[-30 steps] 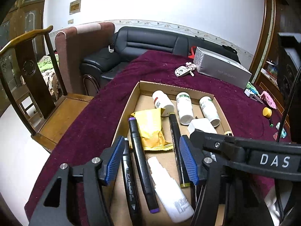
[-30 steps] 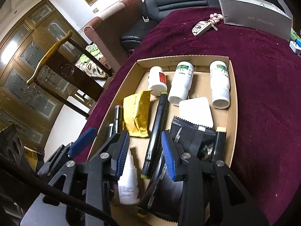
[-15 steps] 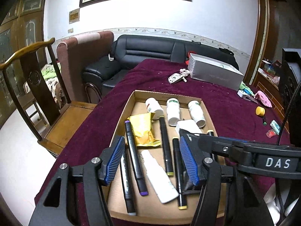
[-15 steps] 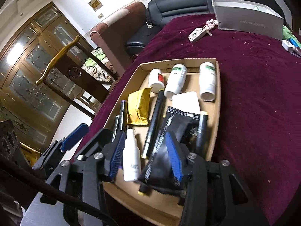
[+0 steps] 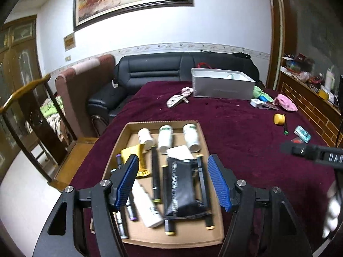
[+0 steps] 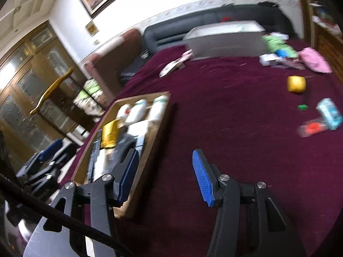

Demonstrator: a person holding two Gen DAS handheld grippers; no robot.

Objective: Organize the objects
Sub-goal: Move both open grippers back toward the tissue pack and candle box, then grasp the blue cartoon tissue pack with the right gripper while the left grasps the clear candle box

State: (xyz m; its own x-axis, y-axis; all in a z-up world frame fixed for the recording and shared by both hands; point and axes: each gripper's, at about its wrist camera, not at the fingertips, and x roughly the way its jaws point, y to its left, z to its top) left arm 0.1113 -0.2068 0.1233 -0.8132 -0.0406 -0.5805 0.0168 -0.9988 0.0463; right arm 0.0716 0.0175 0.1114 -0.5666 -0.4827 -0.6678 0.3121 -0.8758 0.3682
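Cardboard tray (image 5: 205,141): on the maroon tablecloth (image 5: 246,150), holding bottles, markers and black pouch (image 5: 182,186).

Left gripper (image 5: 172,180): above the tray, jaws just widening, empty.

Right gripper (image 6: 165,171): over bare cloth beside the tray, jaws just widening, empty.

We judge a placement finished; next we need a loose item, perhaps the yellow object (image 6: 297,83).

Legible: "DA" on the right gripper.
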